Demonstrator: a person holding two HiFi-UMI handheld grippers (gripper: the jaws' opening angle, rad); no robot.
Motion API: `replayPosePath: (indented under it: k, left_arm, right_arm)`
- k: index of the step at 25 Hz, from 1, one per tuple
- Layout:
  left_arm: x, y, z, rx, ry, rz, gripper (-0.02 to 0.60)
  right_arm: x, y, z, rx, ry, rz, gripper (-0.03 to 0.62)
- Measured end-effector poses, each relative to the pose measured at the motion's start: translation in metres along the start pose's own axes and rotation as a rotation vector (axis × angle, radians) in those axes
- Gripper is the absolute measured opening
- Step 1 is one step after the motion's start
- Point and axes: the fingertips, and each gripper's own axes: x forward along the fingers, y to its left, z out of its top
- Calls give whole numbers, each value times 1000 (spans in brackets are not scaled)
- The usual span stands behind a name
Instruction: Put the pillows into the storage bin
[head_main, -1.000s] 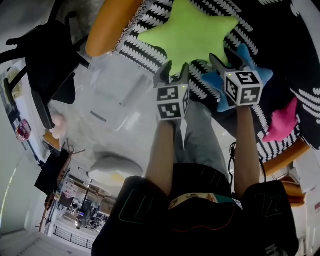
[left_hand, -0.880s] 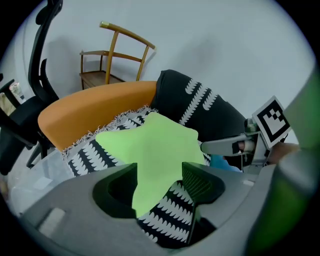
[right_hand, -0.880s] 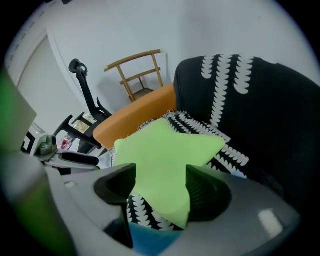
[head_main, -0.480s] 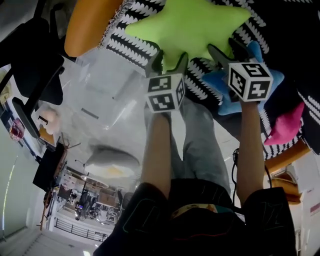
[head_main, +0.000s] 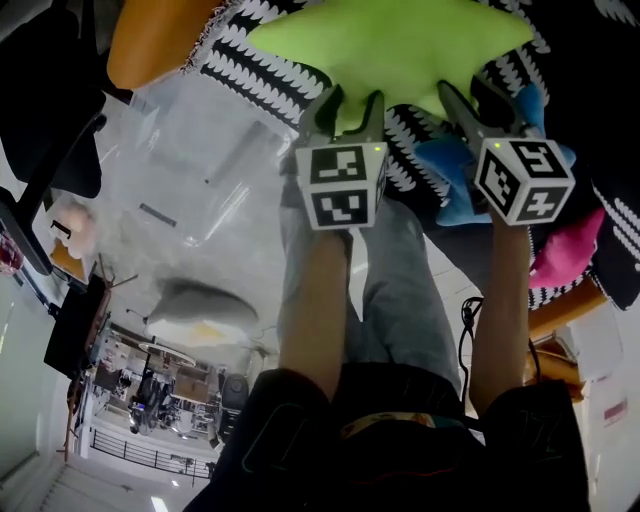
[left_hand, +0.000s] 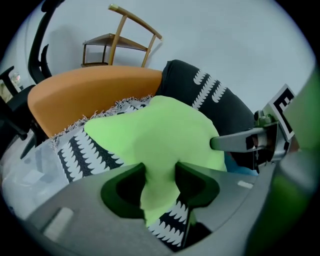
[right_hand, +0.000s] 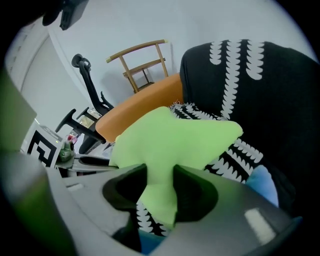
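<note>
A lime-green star pillow (head_main: 390, 45) lies on a black-and-white patterned blanket (head_main: 260, 75) over the sofa. My left gripper (head_main: 343, 103) has just been closing, and its jaws pinch one lower point of the star (left_hand: 165, 135); the pads press into the fabric at my left gripper (left_hand: 160, 172). My right gripper (head_main: 482, 100) has also just been closing and is shut on a neighbouring point of the same pillow (right_hand: 170, 135), seen between the jaws of my right gripper (right_hand: 160, 180). A clear plastic storage bin (head_main: 190, 170) stands on the floor to the left.
A blue star pillow (head_main: 450, 170) lies under the right gripper, with a pink pillow (head_main: 565, 250) further right. The orange sofa arm (head_main: 150, 40) borders the bin. A black office chair (head_main: 50, 120) stands at far left. The person's legs are below the grippers.
Both grippers have come down onto the green star pillow, and each now has a point of it pinched between its jaws.
</note>
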Motion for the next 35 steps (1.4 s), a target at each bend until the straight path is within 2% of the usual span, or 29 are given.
replayPosePath:
  k: [3, 6, 13, 17, 24, 31, 35]
  left_arm:
    - [-22, 10, -4, -68, -16, 8, 192]
    - [-47, 38, -15, -153, -37, 32, 192]
    - [-100, 102, -42, -219, -48, 88, 190]
    - [-139, 158, -61, -313, -38, 125, 190]
    - [-209, 261, -147, -419, -47, 216, 190]
    - [-238, 360, -213, -506, -46, 255, 189]
    - [-243, 387, -232, -517, -53, 260, 189]
  right_arm:
    - [-3, 21, 8, -8, -19, 33, 155]
    - [10, 57, 14, -44, -10, 84, 149]
    - [32, 141, 10, -124, 32, 164, 144]
    - [60, 209, 13, -171, 90, 231, 143]
    - [111, 340, -44, -234, 174, 337, 137]
    - [178, 441, -82, -317, 237, 376, 132]
    - [200, 465, -96, -329, 239, 387, 130]
